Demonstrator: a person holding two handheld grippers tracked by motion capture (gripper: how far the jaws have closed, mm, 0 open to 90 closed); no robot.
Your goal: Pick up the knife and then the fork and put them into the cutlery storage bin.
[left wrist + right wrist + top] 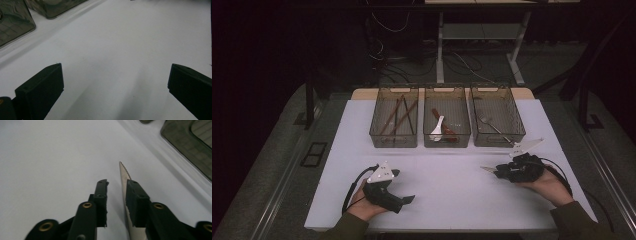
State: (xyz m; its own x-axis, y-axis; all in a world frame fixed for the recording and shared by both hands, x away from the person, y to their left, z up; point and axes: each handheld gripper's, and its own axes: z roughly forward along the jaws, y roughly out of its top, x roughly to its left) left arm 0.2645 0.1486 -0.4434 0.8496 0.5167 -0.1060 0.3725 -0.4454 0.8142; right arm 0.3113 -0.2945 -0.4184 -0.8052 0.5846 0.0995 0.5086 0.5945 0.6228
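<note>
So the counter point(442, 190) is a plain white sheet under low light, and the room around it is really dark. Past the far edge, up at 12 o'clock, there's a tangle of cables on the floor and the legs of a light-coloured desk.

Along the far side of the counter sit three smoky see-through bins in a row. The left bin point(394, 141) has brown chopsticks point(398, 116) in it, the middle bin point(447, 141) has a white spoon point(437, 129) lying on something reddish, and the right bin point(497, 140) holds a fork point(490, 124). Nothing is lying on the open stretch between the bins and the hands.

The left gripper point(408, 199) sits at about 7 o'clock, resting in the person's left hand point(359, 202) low over the counter, fingers spread wide with nothing but bare white surface between them.

The right gripper point(494, 170) is at about 4 o'clock, pointing towards the middle. A serrated knife point(125, 176) runs between its fingers, tip sticking out in front. The fingers are only a little apart; the blade lies against the right-hand finger, and there's a clear gap to the other one, so it's not clamped. The knife tip point(486, 169) shows pale just in front of the gripper, well short of the bins.
</note>
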